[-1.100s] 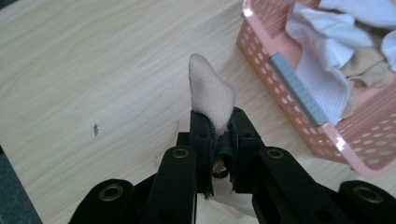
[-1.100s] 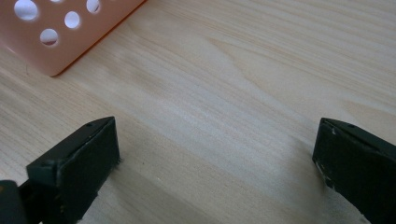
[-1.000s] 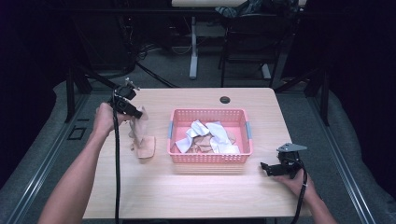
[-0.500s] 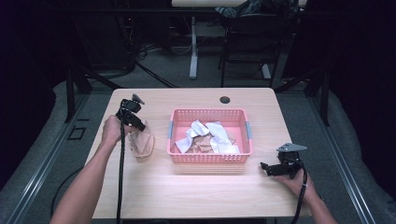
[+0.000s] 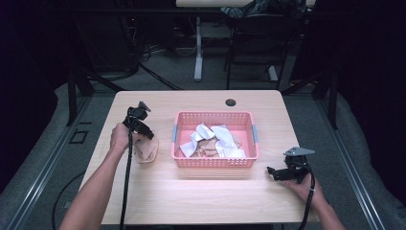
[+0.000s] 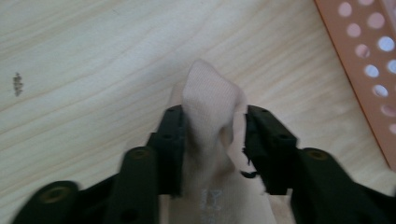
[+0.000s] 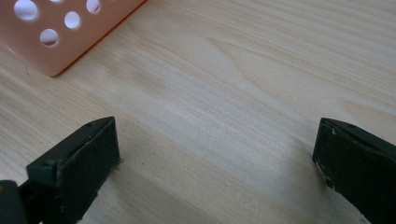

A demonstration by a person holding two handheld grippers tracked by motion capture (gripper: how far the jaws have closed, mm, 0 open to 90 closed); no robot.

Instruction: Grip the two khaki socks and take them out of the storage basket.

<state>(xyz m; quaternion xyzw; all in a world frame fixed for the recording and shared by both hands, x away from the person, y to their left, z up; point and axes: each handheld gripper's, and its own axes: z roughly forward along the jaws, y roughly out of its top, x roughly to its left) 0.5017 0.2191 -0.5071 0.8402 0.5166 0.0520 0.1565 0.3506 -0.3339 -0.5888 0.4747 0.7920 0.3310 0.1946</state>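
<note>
Landmark: pink perforated plastic basket (image 5: 214, 139) at the middle of the pale wooden table (image 5: 158, 191), holding a loose heap of white and beige socks (image 5: 210, 142).
Thing in hand: beige knitted sock (image 5: 146, 150), lying on the table just left of the basket; a fold of it stands up between the left jaws (image 6: 210, 102).
Left tool (image 5: 143, 132): just left of the basket, over the sock; jaws have just been opening and stand partly apart, cloth between them and brushing one side, no longer pinched.
Right tool (image 5: 275, 172): just off the basket's near right corner, low over bare table, jaws wide apart, nothing between.
Risk, snag: knit may cling to a pad and lift with the left tool as it rises.
Risk, shape: sock is bunched; left so, it may stay crumpled rather than flat.
Risk, basket: a sideways pull-away could knock the basket's left wall.
</note>
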